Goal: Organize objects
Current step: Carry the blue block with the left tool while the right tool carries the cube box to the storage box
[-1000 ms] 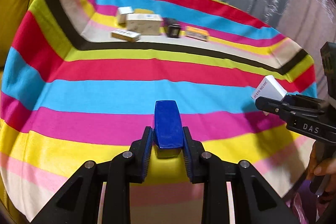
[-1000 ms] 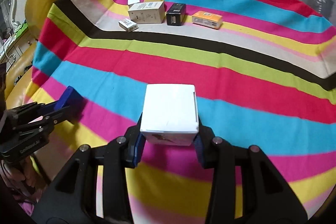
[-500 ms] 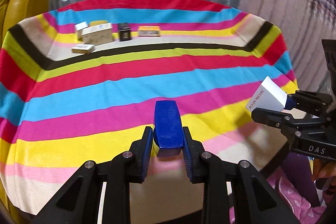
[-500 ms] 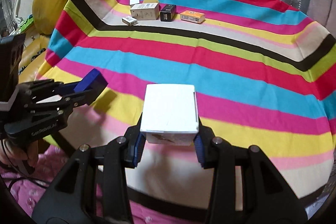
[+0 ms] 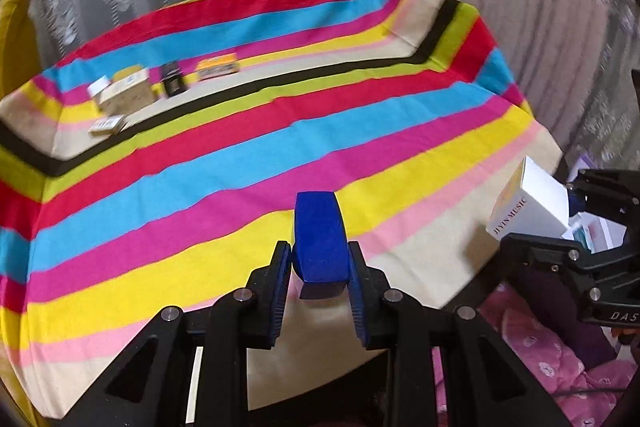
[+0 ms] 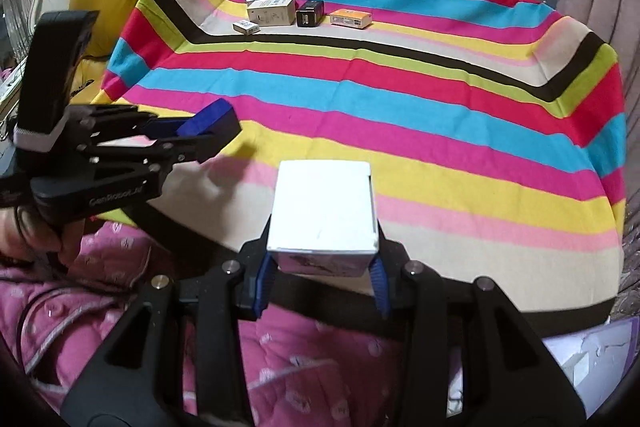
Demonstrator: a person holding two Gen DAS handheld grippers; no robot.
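At the bottom of each frame my tongs are clamped: my left gripper [image 5: 320, 263] pinches a blue block [image 5: 319, 237], my right gripper [image 6: 322, 267] a white box [image 6: 324, 211]. Beyond, the striped cloth [image 6: 400, 107]; upper left, small boxes [image 6: 272, 11] in a cluster.

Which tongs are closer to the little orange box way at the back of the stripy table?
Hard to call: neither is clearly closer. The left tongs hold a blue block, the right tongs a white box, and both hang at the table's near edge, far from the orange box.
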